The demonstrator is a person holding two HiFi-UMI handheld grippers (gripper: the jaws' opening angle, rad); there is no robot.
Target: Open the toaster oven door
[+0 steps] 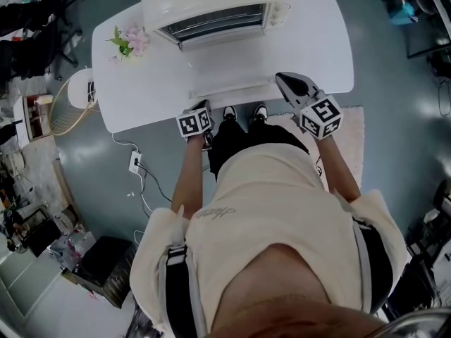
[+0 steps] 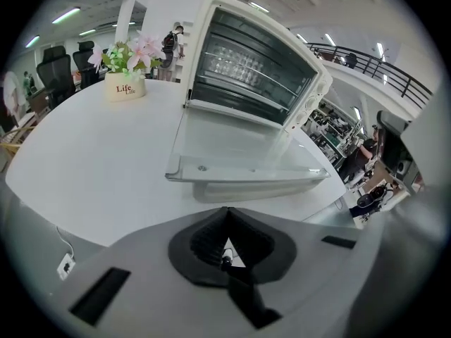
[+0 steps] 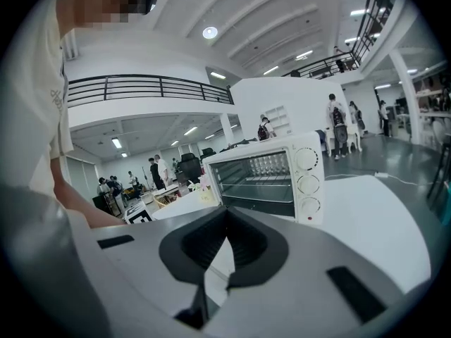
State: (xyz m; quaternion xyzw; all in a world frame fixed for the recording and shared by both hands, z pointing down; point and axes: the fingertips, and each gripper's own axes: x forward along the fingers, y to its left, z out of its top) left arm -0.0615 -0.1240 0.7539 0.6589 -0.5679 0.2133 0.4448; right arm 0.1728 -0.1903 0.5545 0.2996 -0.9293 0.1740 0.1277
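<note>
A white toaster oven (image 1: 218, 2) stands at the far side of the white table (image 1: 141, 83). Its glass door (image 1: 225, 69) hangs fully down, flat toward me, and the wire rack inside shows. In the left gripper view the door (image 2: 239, 146) lies just ahead of my left gripper (image 2: 227, 213), which is shut on nothing. My left gripper (image 1: 203, 106) sits at the table's near edge, below the door's left corner. My right gripper (image 1: 290, 84), also shut and empty, hovers by the door's right end. The right gripper view shows the oven (image 3: 271, 178) and its three knobs (image 3: 308, 184).
A small pot of pink flowers (image 1: 130, 41) stands left of the oven, also seen as the pot (image 2: 125, 65) in the left gripper view. A woven basket (image 1: 63, 104) sits off the table's left end. A power strip (image 1: 135, 162) lies on the floor. People stand far behind.
</note>
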